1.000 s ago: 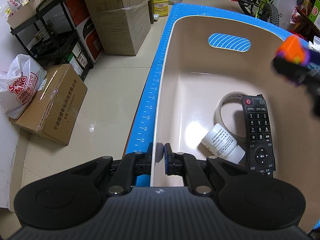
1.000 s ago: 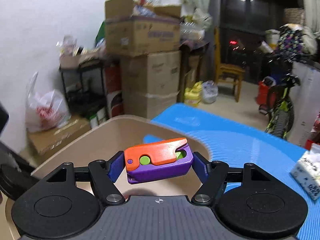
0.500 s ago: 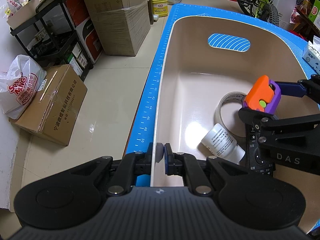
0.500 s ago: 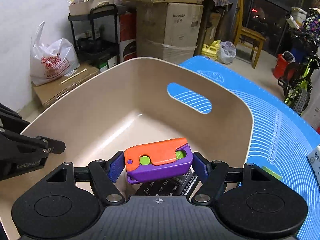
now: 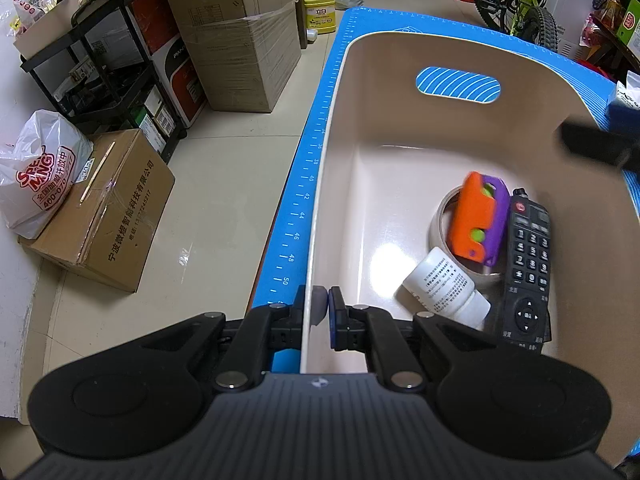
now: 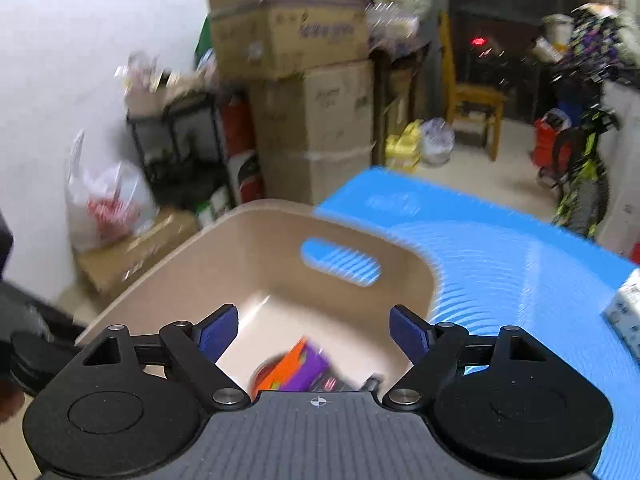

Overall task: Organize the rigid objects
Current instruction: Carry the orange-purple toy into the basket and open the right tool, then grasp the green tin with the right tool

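1. The toy (image 5: 478, 220) is a chunky little block, orange on one face and purple along the other side, with two lime-green round dots showing through the orange part. It's a bit motion-blurred in both views.
2. It's inside the beige bin (image 5: 400, 92), lying on top of the roll of tape (image 5: 440, 216), tilted, with its purple edge right beside the black remote (image 5: 526, 264).
3. A white bottle (image 5: 444, 286) lies on its side just in front of the tape, cap end pointing at the remote.
4. The right gripper (image 6: 314, 332) is spread wide with nothing between its blue pads (image 6: 218, 330). It hangs above the bin, and the toy (image 6: 294, 370) shows below it.
5. The left gripper (image 5: 324, 306) is clamped onto the near wall of the bin, one finger outside and one inside the rim.
6. The bin has a handle cutout in the far wall and sits on a blue mat (image 5: 304, 200) with ruler markings along its edge.
7. Off the mat: cardboard boxes (image 5: 240, 40), a black shelf (image 5: 100, 80) and a white plastic bag (image 5: 36, 172) on the floor.
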Motion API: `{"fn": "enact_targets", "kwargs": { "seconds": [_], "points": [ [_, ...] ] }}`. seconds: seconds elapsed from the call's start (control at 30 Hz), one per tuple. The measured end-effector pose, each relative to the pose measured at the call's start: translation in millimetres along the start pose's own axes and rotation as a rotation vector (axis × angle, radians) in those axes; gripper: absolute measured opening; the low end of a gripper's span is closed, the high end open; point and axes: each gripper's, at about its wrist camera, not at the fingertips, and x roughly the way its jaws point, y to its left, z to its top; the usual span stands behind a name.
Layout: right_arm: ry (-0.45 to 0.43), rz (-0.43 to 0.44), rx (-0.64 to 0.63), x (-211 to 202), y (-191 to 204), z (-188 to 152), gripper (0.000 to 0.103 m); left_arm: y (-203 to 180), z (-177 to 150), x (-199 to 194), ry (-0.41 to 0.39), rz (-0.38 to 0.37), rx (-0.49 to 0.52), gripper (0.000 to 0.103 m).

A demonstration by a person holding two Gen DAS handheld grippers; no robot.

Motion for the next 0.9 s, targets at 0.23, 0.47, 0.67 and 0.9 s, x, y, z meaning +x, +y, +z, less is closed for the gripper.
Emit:
{"fn": "enact_targets", "kwargs": {
  "seconds": [0.23,0.47,0.67,0.9],
  "points": [
    [-0.051,-0.117,0.065,-14.7,-55.2,10.1,0.094,-0.1,-0.1,0.1,0.0,0.0,0.0,0.011],
    [-0.038,-0.236,0.136,-6.6,-114.2,-0.3,0.094,-0.1,-0.2,0.1,0.0,0.0,0.0,0.011],
    [0.057,-0.305,0.139,22.0,-141.8,-24.4,0.094,-0.1,-0.2,0.1,0.0,0.0,0.0,0.011],
    [0.108,-0.299,0.206,52.1,-152.6,-52.0,0.094,0.8,-0.4,0.1,0.0,-0.001,-0.001,0.011]
  ]
}}
